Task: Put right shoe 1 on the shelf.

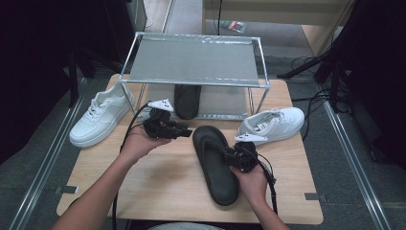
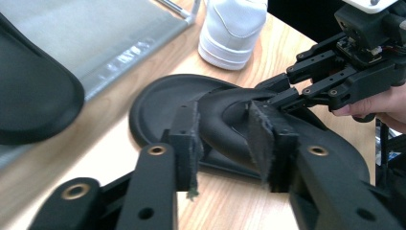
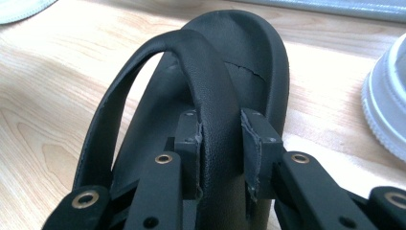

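Note:
A black flip-flop [image 1: 216, 184] lies in the middle of the wooden table [image 1: 158, 177], toe toward the rack. My right gripper [image 1: 229, 154] comes at it from the right, and in the right gripper view [image 3: 220, 143] both pads clamp the right side of its strap [image 3: 215, 105]. My left gripper [image 1: 187, 130] lies level at the left of the flip-flop's toe. In the left gripper view its jaws [image 2: 225, 143] stand apart, with the flip-flop [image 2: 158, 105] and its strap just beyond them, not pinched. The right gripper [image 2: 277, 95] shows there too, on the strap.
A metal shoe rack [image 1: 194, 60] stands at the back, with a second black flip-flop [image 1: 186, 100] on its lower shelf. One white sneaker [image 1: 100, 117] lies at the left. Another [image 1: 273, 124] lies just behind my right gripper.

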Action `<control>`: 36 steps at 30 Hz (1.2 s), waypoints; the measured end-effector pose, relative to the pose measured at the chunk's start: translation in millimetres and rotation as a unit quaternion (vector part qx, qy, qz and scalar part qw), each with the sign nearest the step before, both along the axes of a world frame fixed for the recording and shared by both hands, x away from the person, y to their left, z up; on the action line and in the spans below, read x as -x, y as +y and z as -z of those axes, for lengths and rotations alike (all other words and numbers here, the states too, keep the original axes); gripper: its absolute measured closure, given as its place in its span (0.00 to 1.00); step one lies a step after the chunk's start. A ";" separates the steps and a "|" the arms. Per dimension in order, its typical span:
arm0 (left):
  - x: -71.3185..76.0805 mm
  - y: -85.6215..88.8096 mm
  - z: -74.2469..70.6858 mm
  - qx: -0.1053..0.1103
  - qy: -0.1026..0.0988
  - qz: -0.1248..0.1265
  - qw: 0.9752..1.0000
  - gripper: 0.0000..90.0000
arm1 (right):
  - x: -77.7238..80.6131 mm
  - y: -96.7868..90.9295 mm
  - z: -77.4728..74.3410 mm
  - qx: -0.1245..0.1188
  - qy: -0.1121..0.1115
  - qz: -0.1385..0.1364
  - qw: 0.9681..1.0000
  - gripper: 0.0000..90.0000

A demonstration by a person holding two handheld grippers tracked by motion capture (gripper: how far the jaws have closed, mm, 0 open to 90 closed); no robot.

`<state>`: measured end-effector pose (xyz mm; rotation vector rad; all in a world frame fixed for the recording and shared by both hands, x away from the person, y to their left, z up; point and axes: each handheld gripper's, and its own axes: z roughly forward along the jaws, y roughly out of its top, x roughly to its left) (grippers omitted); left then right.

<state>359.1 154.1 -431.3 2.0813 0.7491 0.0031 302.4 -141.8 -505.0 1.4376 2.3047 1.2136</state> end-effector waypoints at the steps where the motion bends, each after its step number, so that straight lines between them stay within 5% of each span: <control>1: -1.1 0.7 -2.1 0.004 0.001 -0.001 1.000 0.77 | -0.8 -0.2 -1.8 0.000 0.000 0.003 1.000 0.80; 16: -36.4 4.7 -42.8 -0.021 -0.019 0.000 1.000 0.97 | -20.1 0.0 -23.1 -0.015 -0.011 0.024 1.000 0.80; 24: -64.5 16.3 -70.1 0.000 -0.026 -0.006 1.000 1.00 | -38.6 5.4 -27.9 -0.017 -0.012 0.039 0.999 0.80; 30: -84.8 19.5 -91.4 -0.027 -0.045 -0.016 0.998 1.00 | -58.1 9.7 -31.1 -0.004 -0.017 0.057 0.998 0.80; 36: -104.2 19.7 -97.1 -0.049 -0.057 -0.030 0.997 1.00 | -74.0 17.4 -31.9 0.008 -0.015 0.073 0.997 0.80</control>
